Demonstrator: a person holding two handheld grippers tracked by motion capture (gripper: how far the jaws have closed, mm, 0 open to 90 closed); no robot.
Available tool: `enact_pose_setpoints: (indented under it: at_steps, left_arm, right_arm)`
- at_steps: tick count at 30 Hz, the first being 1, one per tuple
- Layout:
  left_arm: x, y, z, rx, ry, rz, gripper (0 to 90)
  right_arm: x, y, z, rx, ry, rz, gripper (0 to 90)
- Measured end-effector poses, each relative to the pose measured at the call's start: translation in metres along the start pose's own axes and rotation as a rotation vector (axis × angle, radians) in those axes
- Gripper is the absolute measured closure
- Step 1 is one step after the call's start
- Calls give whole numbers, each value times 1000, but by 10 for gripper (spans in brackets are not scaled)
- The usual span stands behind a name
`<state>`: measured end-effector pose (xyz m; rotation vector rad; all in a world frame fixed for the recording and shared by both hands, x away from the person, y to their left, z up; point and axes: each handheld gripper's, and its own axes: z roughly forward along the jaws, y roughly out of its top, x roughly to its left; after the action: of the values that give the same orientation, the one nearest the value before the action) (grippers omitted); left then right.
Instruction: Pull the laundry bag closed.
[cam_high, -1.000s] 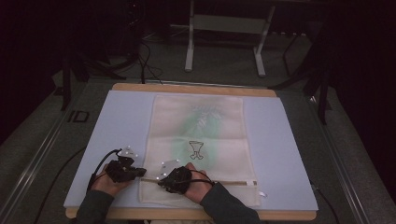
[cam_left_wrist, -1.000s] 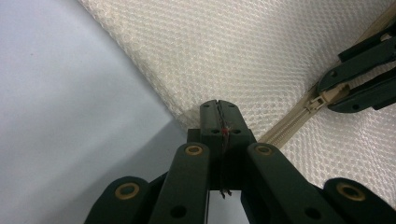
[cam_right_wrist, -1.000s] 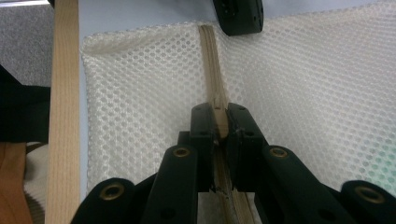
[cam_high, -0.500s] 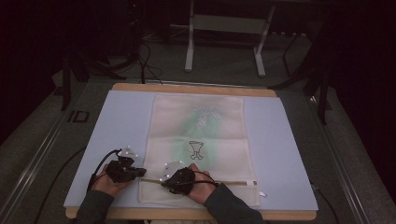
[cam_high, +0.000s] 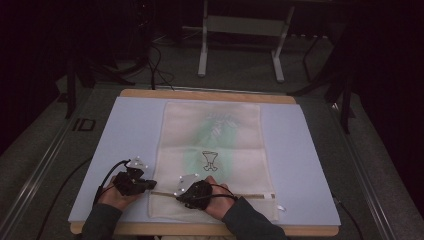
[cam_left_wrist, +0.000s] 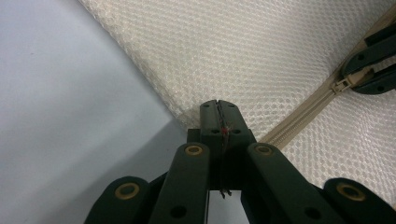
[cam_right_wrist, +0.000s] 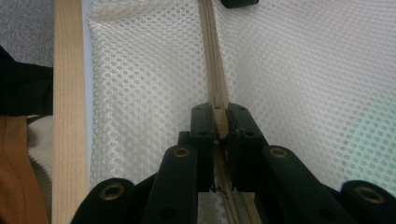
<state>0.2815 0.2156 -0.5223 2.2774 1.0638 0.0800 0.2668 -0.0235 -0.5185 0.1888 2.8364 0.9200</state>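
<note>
Pale lavender mat (cam_high: 125, 135) covers a wooden table (cam_high: 210, 94), and the room around it is dark, with grey carpet, cables and a metal stand's legs (cam_high: 240, 47) at the far side. Cream mesh laundry bag (cam_high: 215, 150) lies flat down the middle of the mat, a greenish item with a goblet print showing through it, and the zipper (cam_high: 250, 195) runs left to right along its near end.

Both forearms come in from the near edge, hands low on the table. Left gripper (cam_left_wrist: 219, 119) sits at the bag's near left corner, jaws pressed together on the corner fabric right where the zipper tape ends. Right gripper (cam_right_wrist: 220, 128) is just right of it, jaws squeezed narrow around the zipper slider (cam_left_wrist: 343, 84), pointing left along the zipper.

Compared with a second ago, barely anything changed: the right hand has crept a touch further left toward the left gripper, which hasn't budged, and the bag lies the same.
</note>
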Motion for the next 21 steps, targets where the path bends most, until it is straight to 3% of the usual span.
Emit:
enact_pose_setpoints:
  at_steps: [21]
  left_arm:
    - [0, 1, 0, 5, 3, 5, 900]
  right_arm:
    - [1, -7, -9, 19, -5, -8, 823]
